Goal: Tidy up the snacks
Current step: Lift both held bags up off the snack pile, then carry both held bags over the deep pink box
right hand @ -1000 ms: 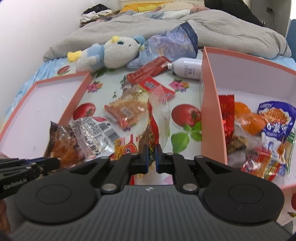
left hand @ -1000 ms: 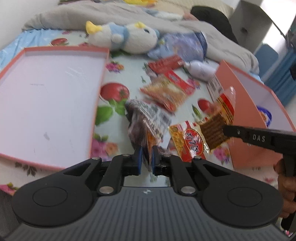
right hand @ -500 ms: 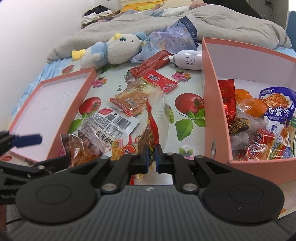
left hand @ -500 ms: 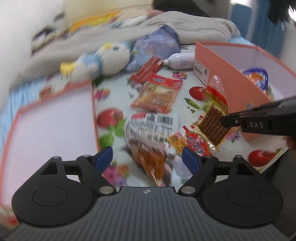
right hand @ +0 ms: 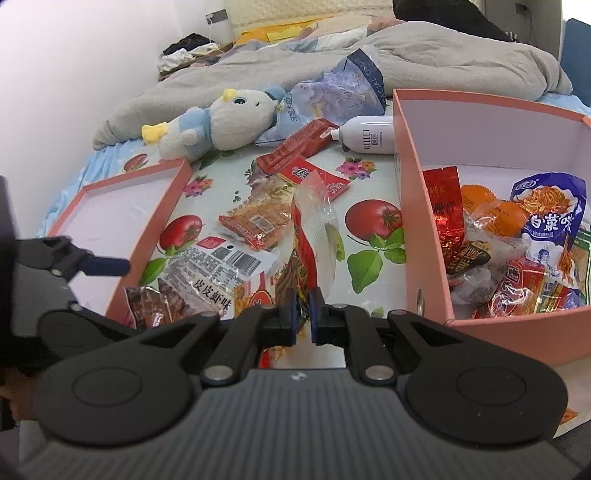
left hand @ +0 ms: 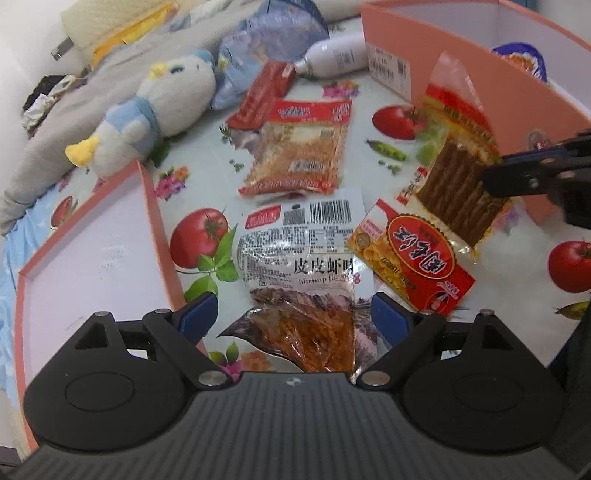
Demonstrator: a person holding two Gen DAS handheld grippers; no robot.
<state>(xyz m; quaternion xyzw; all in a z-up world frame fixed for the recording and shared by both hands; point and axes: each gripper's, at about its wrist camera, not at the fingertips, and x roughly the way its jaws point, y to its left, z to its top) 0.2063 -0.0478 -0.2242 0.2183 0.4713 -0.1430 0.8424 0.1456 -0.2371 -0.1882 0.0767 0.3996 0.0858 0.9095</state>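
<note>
My left gripper (left hand: 290,314) hangs over the tomato-print cloth with its jaws opening wide. The shrimp snack packet (left hand: 299,258) lies flat on the cloth between and beyond its blue fingertips, and the pads do not press on it. My right gripper (right hand: 303,306) is shut on the lower end of a red-and-clear packet of brown sticks (right hand: 314,236), which stands upright off the cloth. The left wrist view shows that packet (left hand: 458,173) beside the pink box (left hand: 461,74). The box (right hand: 417,221) holds several snack packets.
A shallow pink lid tray (left hand: 92,258) lies at the left. Loose on the cloth are a red-and-yellow packet (left hand: 417,254), an orange packet (left hand: 299,155) and a long red packet (left hand: 262,96). Behind them lie a white bottle (left hand: 336,55), a plush toy (left hand: 155,110) and a tissue pack (left hand: 273,29).
My left gripper let go of the shrimp packet, which now lies on the cloth, and its jaws spread wide while it rolled and shifted. The right gripper kept its hold and place.
</note>
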